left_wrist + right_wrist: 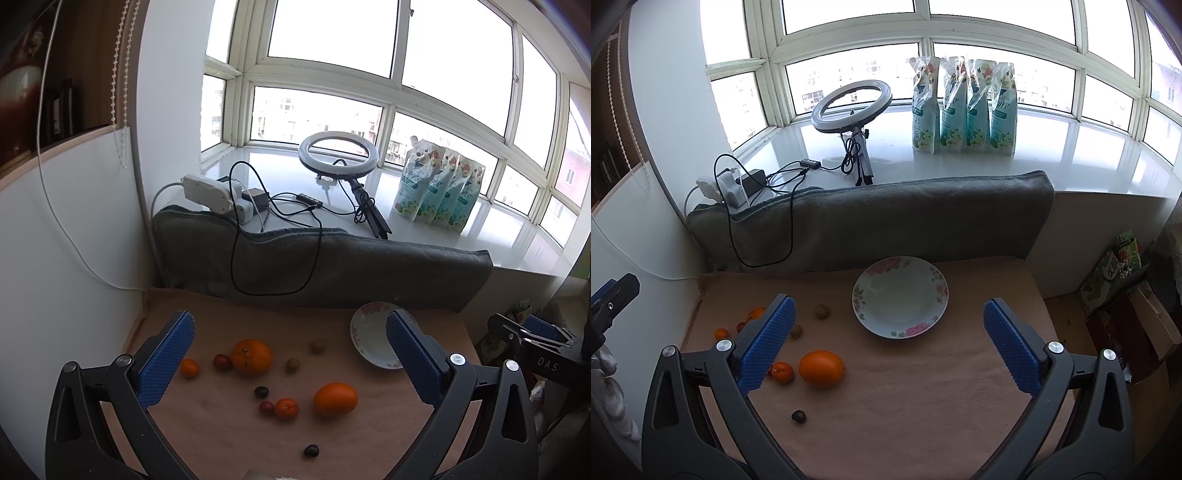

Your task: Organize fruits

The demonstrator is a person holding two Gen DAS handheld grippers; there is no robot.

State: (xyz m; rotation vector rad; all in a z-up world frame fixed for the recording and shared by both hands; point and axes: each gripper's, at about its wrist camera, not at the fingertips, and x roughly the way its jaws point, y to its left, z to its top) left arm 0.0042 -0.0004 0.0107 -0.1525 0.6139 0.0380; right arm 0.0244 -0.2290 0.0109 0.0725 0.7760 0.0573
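Several fruits lie loose on a beige cloth-covered table (229, 435): a big mandarin (252, 356), a smooth orange (335, 398), small orange fruits (286, 408) (189, 368), dark plums (311, 450) (261, 392) and two greenish-brown fruits (317, 346). An empty white floral bowl (900, 296) sits at the table's far right. My left gripper (291, 360) is open and empty above the fruits. My right gripper (890, 347) is open and empty, in front of the bowl, with the orange (821, 368) at its left.
A grey folded blanket (886, 218) lines the table's back edge. On the windowsill behind stand a ring light (851, 107), a power strip with cables (738, 184) and several detergent pouches (964, 107). Boxes and bags (1123, 295) sit to the right of the table.
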